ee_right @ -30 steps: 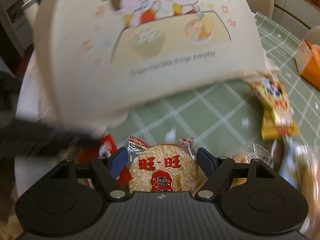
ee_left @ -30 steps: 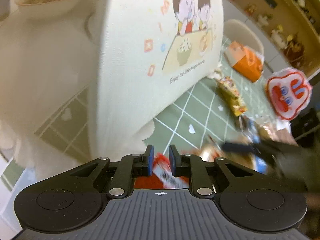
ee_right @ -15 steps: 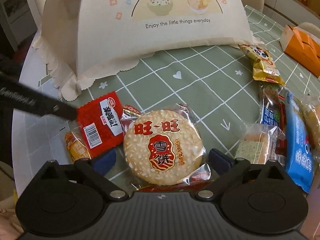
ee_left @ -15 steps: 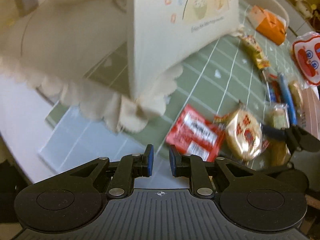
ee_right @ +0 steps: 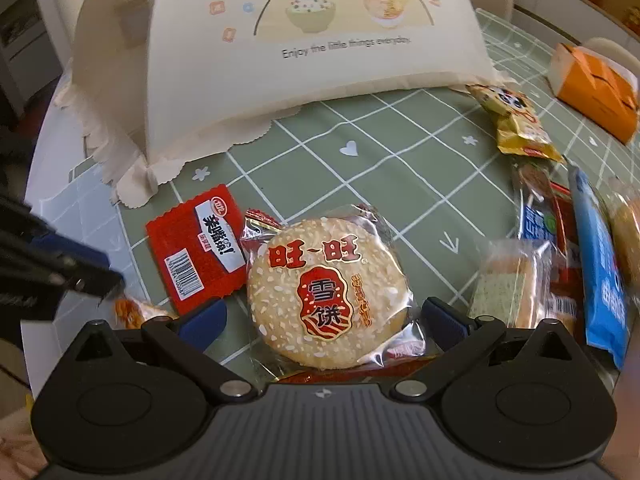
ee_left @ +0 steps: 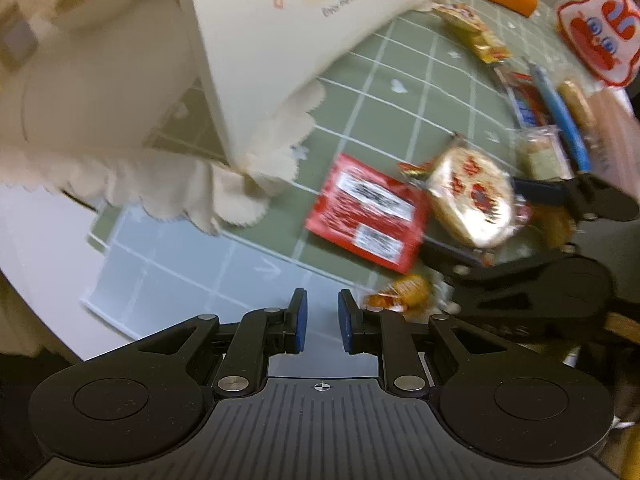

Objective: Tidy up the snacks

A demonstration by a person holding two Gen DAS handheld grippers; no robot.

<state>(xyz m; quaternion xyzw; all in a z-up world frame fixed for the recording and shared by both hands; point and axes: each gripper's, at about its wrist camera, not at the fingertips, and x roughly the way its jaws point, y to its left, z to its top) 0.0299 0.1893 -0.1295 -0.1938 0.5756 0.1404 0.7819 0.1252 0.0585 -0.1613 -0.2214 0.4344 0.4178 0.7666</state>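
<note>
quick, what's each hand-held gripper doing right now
Left hand-held gripper: shut, nothing between its pads.
Right hand-held gripper: just opened wide, straddling the round rice cracker without pressing on it.

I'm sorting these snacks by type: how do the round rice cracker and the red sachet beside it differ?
The rice cracker is round and pale in a clear wrapper; the red sachet is flat, rectangular and opaque. The cracker lies between the right gripper's open jaws; the sachet lies outside them. Both lie flat on the green checked tablecloth, edges touching or overlapping.
</note>
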